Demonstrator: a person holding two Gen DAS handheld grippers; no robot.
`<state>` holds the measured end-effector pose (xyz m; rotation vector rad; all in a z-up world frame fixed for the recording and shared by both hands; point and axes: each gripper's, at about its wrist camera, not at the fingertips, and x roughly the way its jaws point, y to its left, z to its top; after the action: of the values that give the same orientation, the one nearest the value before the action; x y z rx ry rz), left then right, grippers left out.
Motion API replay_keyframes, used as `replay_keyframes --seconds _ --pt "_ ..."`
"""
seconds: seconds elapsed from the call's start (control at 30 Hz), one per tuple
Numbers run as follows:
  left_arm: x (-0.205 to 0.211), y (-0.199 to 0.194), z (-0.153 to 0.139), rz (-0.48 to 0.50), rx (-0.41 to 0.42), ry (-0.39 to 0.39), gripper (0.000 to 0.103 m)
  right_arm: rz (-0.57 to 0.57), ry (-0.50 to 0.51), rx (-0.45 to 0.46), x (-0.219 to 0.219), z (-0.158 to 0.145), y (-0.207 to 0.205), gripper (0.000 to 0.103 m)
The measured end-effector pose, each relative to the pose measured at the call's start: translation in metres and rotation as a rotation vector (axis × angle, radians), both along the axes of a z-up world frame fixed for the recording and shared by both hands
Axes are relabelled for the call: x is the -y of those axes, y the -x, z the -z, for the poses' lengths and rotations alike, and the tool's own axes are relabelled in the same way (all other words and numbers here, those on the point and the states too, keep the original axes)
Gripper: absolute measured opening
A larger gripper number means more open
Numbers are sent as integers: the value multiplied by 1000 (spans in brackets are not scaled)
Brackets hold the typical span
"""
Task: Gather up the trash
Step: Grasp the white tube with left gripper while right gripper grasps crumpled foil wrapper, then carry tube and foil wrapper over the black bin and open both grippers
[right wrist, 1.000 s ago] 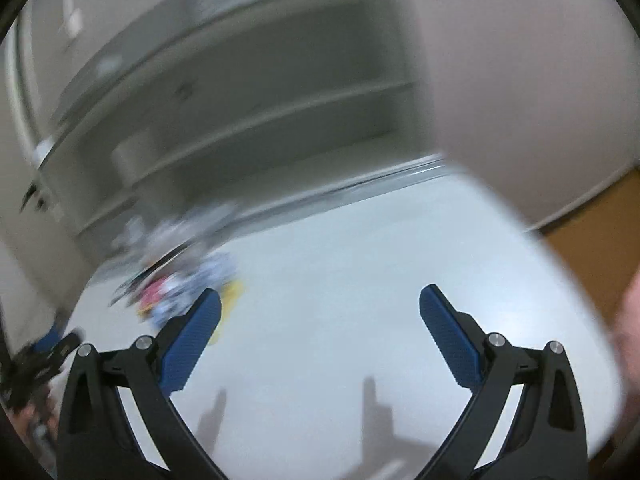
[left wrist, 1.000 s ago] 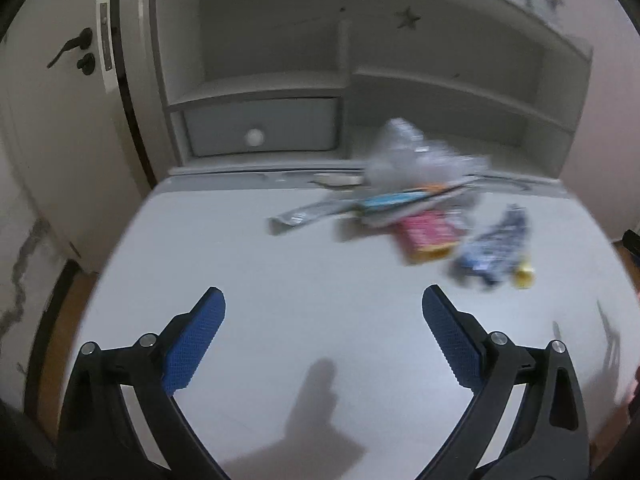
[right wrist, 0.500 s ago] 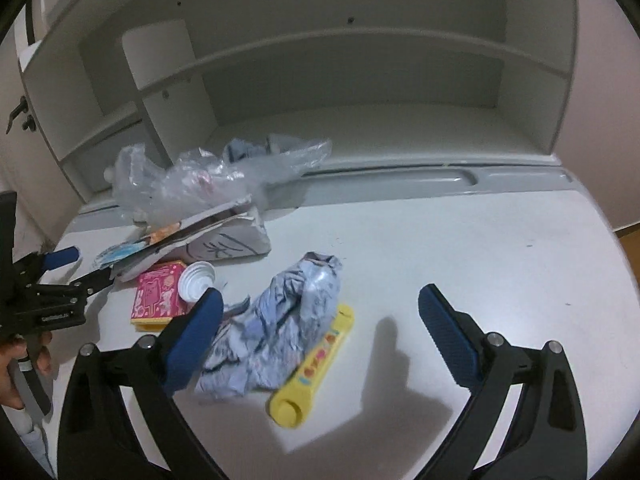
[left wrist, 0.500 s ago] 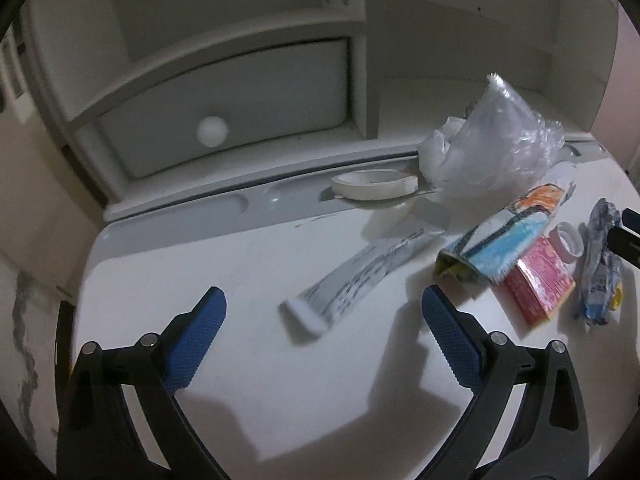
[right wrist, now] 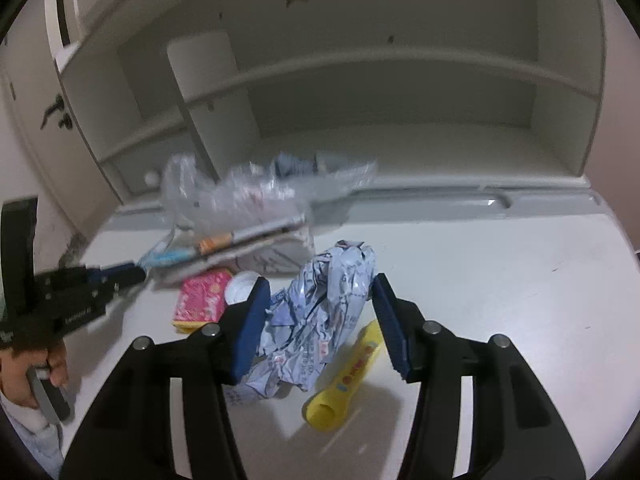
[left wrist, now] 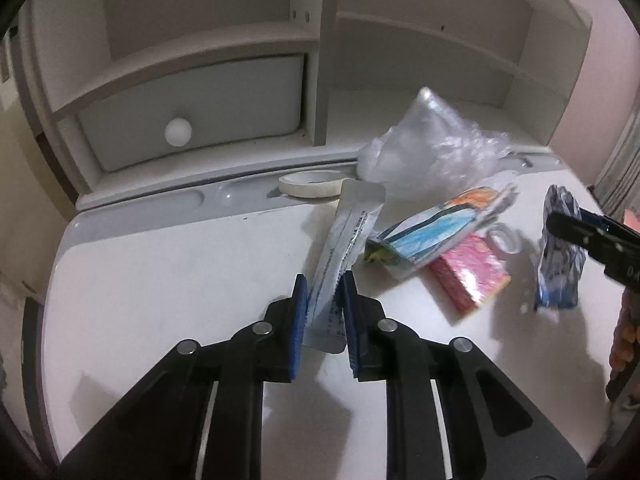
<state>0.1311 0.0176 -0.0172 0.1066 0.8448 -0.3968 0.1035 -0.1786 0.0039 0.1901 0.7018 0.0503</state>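
Note:
My left gripper (left wrist: 323, 286) is shut on the near end of a long silver-white wrapper (left wrist: 348, 240) that lies on the white desk (left wrist: 180, 280). My right gripper (right wrist: 318, 292) is partly closed around a crumpled blue-white paper wad (right wrist: 320, 312), with its blue pads (right wrist: 256, 312) at the wad's sides; the wad also shows in the left wrist view (left wrist: 560, 256). Other trash lies around: a pink packet (left wrist: 470, 274), a coloured drawing sheet (left wrist: 436, 228), a clear plastic bag (left wrist: 432, 148), a yellow tube (right wrist: 346, 380).
A roll of tape (left wrist: 310, 184) lies in the desk's rear groove. A white shelf unit with a drawer (left wrist: 192, 112) stands at the back. A small white cap (left wrist: 504, 236) lies by the pink packet. The person's left hand (right wrist: 48, 364) is at the desk's left edge.
My left gripper has closed from wide open onto the silver wrapper. My right gripper has moved forward and narrowed around the crumpled paper wad.

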Motion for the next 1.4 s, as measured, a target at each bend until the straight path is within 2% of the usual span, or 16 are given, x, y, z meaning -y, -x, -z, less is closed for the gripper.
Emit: replay_keyframes --seconds 0.1,0.2,0.4,0.6,0.7,0.83,0.93,1.03,1.07,1.1,1.17,1.23,1.27,1.33,1.4 --pt "-8 18 -12 -31 33 43 17 14 0 44 7 -17 13 52" --pt "-13 24 -17 -46 39 64 17 18 9 51 12 -21 20 52" --pt "-17 29 -13 -51 35 48 17 12 0 31 14 -17 35 52" --pt "-3 42 -31 -49 71 73 17 -5 -36 33 22 -15 46 52" --pt "19 56 -44 -2 93 101 17 4 -70 55 40 -22 63 52" --pt "84 88 -62 157 126 128 17 61 -64 117 84 -46 110 52" --pt "149 119 -72 326 118 177 17 165 4 153 132 -65 169 52" --pt "223 162 -77 529 93 227 17 324 84 147 186 -72 242 52" --pt "246 178 -77 591 83 235 17 410 106 126 214 -69 276 52" --pt "279 202 -75 690 62 241 17 455 112 112 229 -66 294 52" --pt "325 240 -69 824 24 240 17 596 101 57 273 -49 345 52" --pt "360 276 -58 929 -4 221 16 672 58 18 302 -30 376 52" --pt "380 298 -47 986 -23 204 16 737 30 -25 323 -9 399 52" --pt "406 330 -20 1055 -72 172 16 796 5 -88 344 21 419 52" --pt "433 352 24 1086 -146 105 16 854 -53 -181 368 72 438 52"
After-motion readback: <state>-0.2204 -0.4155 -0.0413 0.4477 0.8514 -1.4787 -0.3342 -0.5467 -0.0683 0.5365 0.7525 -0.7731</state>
